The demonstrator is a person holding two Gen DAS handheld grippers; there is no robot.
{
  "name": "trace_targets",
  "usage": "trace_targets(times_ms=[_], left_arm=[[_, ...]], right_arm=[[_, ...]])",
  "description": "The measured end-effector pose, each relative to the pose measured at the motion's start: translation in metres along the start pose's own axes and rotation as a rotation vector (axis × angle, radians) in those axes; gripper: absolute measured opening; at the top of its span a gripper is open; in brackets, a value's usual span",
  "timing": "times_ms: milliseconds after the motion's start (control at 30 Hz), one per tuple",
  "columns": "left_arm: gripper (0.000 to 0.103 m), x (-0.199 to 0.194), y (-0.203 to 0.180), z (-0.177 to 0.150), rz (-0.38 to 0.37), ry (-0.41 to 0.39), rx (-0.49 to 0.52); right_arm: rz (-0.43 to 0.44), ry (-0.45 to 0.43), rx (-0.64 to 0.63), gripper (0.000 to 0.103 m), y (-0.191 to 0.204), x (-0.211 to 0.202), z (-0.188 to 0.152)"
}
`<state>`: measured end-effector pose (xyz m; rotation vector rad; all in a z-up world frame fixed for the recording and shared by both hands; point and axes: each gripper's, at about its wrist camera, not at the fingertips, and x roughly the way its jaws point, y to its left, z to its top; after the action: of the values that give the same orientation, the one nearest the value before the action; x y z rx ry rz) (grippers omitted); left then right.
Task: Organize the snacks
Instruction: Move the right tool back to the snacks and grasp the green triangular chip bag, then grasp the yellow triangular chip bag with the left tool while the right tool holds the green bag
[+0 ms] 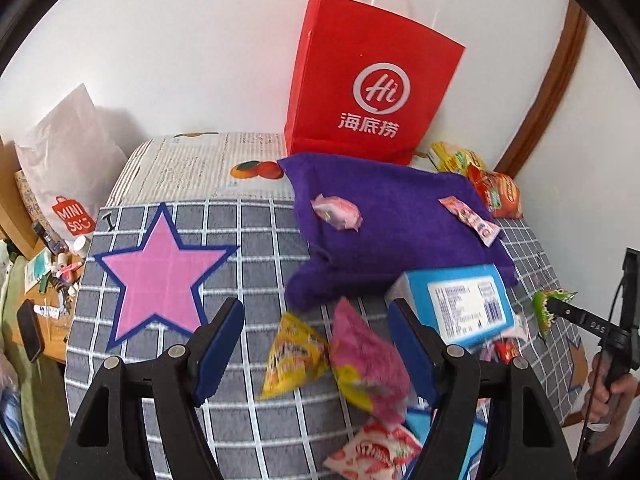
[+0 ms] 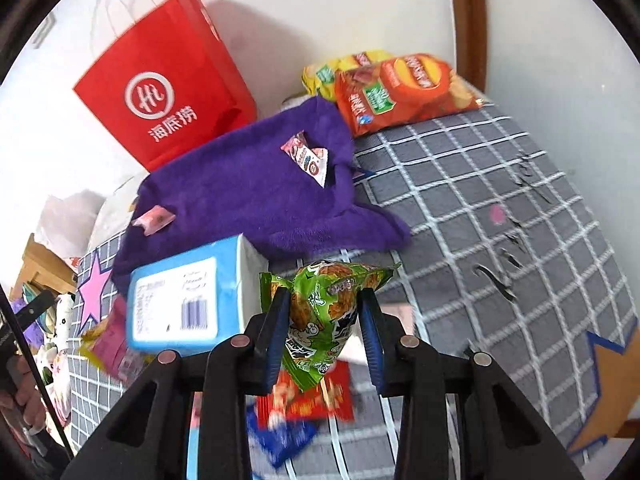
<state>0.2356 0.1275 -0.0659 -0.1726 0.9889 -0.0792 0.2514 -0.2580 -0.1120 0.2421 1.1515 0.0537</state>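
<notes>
**A:** So where's your right gripper (image 2: 326, 322) at? Looks like you've got that green snack packet (image 2: 320, 320) clamped between the blue pads, lifted clear of the checked cloth (image 2: 500, 184).

**B:** Yep, your right one is gripping the green packet, pads pressed on both sides. You can spot it from the other camera too, dangling at the far right edge.

**A:** And your left gripper (image 1: 316, 344)?

**B:** Spread wide, holding nothing. It hangs over the yellow packet (image 1: 290, 354) and the pink packet (image 1: 370, 364) lying side by side on the cloth, with a red-and-white strawberry packet (image 1: 372, 452) just below them.

**A:** What's around you?

**B:** Blue box (image 1: 460, 304) sits just beside the pink packet, its far end touching the purple towel (image 1: 384, 216). Two little candy wrappers lie on that towel. Red paper bag (image 1: 368, 80) stands against the wall behind it, and the orange chip bag (image 2: 404, 90) lies at the back corner, overlapping a yellow bag (image 2: 344, 66).
</notes>
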Motion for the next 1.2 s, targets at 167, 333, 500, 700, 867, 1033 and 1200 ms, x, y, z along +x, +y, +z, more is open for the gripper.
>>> trace_targets(times_ms=[167, 333, 500, 700, 867, 1033, 1200], left_arm=[[0.073, -0.012, 0.0, -0.022, -0.016, 0.003, -0.007], [0.073, -0.019, -0.005, -0.039, -0.028, 0.002, -0.006], [0.073, -0.021, -0.008, -0.054, -0.023, 0.005, -0.003], [0.073, -0.015, -0.004, -0.067, -0.022, 0.022, -0.021], [0.073, -0.009, 0.004, -0.071, -0.015, 0.027, -0.031], [0.073, -0.001, 0.013, -0.073, -0.006, 0.023, -0.034], [0.073, 0.014, 0.019, -0.072, -0.003, 0.035, -0.036]], right_arm=[[0.003, 0.007, -0.021, 0.035, -0.003, -0.025, -0.032], [-0.047, 0.059, -0.079, 0.035, -0.001, -0.031, -0.071], [-0.097, 0.125, -0.143, 0.035, -0.001, -0.012, -0.094], [-0.142, 0.076, -0.16, 0.061, -0.005, -0.001, -0.11], [-0.136, 0.025, -0.119, 0.071, -0.011, 0.007, -0.119], [-0.081, -0.044, -0.046, 0.049, -0.02, 0.013, -0.122], [-0.064, -0.081, -0.059, 0.048, -0.022, 0.014, -0.122]])
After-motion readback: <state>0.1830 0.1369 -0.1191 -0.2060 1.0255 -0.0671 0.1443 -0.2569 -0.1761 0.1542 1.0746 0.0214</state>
